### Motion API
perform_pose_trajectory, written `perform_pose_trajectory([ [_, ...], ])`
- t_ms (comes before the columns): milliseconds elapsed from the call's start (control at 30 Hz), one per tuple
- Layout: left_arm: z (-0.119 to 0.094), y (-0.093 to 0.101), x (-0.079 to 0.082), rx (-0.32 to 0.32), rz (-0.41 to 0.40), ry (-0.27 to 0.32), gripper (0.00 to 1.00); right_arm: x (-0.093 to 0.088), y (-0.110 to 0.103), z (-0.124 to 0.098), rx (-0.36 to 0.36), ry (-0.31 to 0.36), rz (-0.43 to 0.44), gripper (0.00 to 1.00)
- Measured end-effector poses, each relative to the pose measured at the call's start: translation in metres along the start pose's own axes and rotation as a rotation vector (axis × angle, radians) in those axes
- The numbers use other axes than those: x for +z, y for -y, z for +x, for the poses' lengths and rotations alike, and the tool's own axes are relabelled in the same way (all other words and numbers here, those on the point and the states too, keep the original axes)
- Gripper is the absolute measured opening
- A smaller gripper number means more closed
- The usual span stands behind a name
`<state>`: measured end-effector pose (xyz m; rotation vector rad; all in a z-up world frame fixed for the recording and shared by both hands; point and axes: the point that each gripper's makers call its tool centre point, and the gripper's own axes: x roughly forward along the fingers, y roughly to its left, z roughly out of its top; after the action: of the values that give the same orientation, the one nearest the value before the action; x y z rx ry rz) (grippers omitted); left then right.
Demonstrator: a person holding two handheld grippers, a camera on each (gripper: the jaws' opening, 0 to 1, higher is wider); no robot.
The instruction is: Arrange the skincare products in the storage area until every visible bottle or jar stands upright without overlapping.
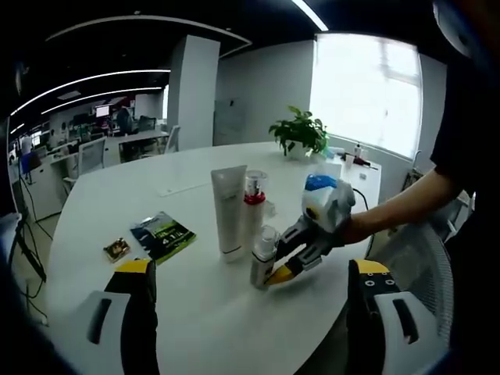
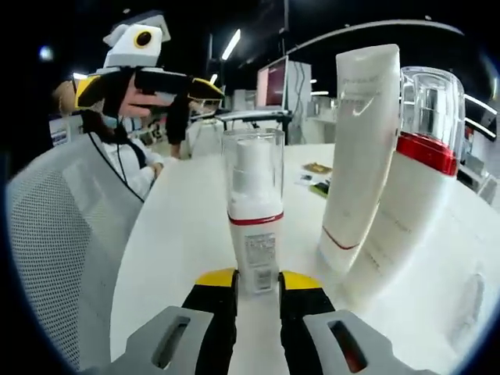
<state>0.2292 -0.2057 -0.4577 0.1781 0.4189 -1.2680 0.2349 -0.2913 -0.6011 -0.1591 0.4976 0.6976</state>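
Three skincare items stand upright close together on the white round table [image 1: 109, 195]: a tall white tube [image 1: 229, 212], a white bottle with a red band and clear cap [image 1: 254, 201], and a small pump bottle with a clear cap [image 1: 263, 258]. My right gripper [image 1: 283, 269] comes in from the right, held by a person's hand. Its yellow tips press both sides of the small pump bottle [image 2: 254, 234] at the base, so the right gripper [image 2: 258, 280] is shut on it. Just behind stand the tube [image 2: 358, 148] and the red-banded bottle [image 2: 406, 195]. My left gripper [image 1: 251, 267] hangs wide open over the near edge, holding nothing.
A green packet [image 1: 162, 234] and a small brown sachet [image 1: 117, 249] lie left of the bottles. A potted plant [image 1: 299, 134] stands at the far side by the window. A white mesh chair [image 2: 55, 258] sits against the table edge. The left gripper [image 2: 144, 78] hovers behind it.
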Motion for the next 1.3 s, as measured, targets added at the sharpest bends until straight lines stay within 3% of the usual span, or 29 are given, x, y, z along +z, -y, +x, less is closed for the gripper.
perform_pose_trajectory([
  [633, 0.001, -0.005, -0.006, -0.004, -0.013, -0.018, 0.94, -0.003, 0.030, 0.007, 0.005, -0.032, -0.030, 0.12],
  [1300, 0.007, -0.010, -0.007, -0.010, -0.017, -0.019, 0.94, -0.004, 0.034, 0.009, 0.028, -0.057, -0.060, 0.12],
])
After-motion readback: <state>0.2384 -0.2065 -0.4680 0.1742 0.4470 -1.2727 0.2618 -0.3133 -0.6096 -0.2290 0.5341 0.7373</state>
